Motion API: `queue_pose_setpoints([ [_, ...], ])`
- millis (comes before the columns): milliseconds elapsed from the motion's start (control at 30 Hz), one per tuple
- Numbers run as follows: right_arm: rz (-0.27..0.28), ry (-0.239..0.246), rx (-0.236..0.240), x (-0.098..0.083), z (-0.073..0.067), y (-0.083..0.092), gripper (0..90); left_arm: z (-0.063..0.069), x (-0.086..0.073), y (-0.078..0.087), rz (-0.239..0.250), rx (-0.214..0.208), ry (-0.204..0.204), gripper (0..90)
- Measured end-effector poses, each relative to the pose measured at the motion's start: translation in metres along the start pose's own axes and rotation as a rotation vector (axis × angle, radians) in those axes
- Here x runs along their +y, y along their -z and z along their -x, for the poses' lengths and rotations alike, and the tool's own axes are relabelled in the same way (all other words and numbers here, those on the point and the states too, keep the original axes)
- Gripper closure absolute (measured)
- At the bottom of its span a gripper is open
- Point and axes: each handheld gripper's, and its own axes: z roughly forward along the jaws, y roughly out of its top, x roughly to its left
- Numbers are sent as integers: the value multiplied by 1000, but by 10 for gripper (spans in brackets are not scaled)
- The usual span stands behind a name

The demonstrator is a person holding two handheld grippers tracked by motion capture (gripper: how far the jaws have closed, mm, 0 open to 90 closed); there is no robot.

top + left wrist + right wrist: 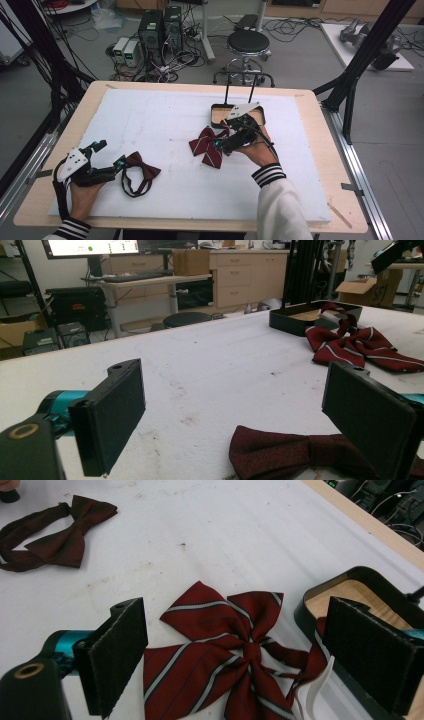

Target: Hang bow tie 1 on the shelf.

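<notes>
Well, I see the striped bow tie (206, 146) lying flat on the white pad (165, 120), right of centre, its far edge trailing onto the near lip of the black tray (216, 108). In the right gripper view its strap runs up over that tray rim, and a white clip sits at the near edge by my right jaw. The tray stands at the far right of the pad, wood showing in its floor, two thin black posts rising behind it.

My right gripper (223, 142) hangs just over the striped tie's right wing, jaws spread wide with nothing between them; the tie's knot lies between the two pads in its own view (252, 652). I cannot tell whether the jaws touch the cloth.

Well to the left, near my edge, the plain dark red bow tie (141, 167) lies with its strap looped toward me. My left gripper (118, 163) sits just beside its left wing, jaws also apart and holding nothing; in the left gripper view the tie (295, 455) lies low between the pads.

Between the two ties the pad is bare, and so is the whole far-left stretch up to the pad's edge. A strip of wooden table (320, 150) borders the pad on every side. Beyond the far edge stand a stool (248, 44) and computer boxes (161, 27) on the floor.
</notes>
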Motion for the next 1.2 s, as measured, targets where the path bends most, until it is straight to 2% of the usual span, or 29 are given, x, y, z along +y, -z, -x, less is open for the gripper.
queue_pose_setpoints([
  [133, -18, 15, 3, 2, 2, -10, 99, 0, 0, 0, 0, 0, 1, 106],
  [267, -65, -1, 28, -1, 4, -22, 103, 0, 0, 0, -2, -2, 1, 106],
  [333, -92, -2, 40, -3, 4, -27, 155, 0, 0, 0, -2, -2, 1, 106],
  [533, -140, -22, 59, -7, 7, -41, 159, 0, 0, 0, -2, -3, 2, 106],
  [700, -190, -5, 76, -10, 8, -49, 198, -1, 0, 0, -3, -4, 3, 105],
  [767, -213, 3, 71, -11, 8, -53, 204, -1, 0, 0, -3, -4, 2, 106],
  [833, -234, 6, 73, -12, 8, -56, 246, -1, 0, 0, -3, -4, 3, 106],
  [1033, -263, 18, 54, -15, 11, -62, 296, -1, 0, 0, -2, -4, 3, 106],
  [1200, -284, 26, 35, -16, 14, -63, 377, -1, 0, 0, -3, -4, 4, 106],
])
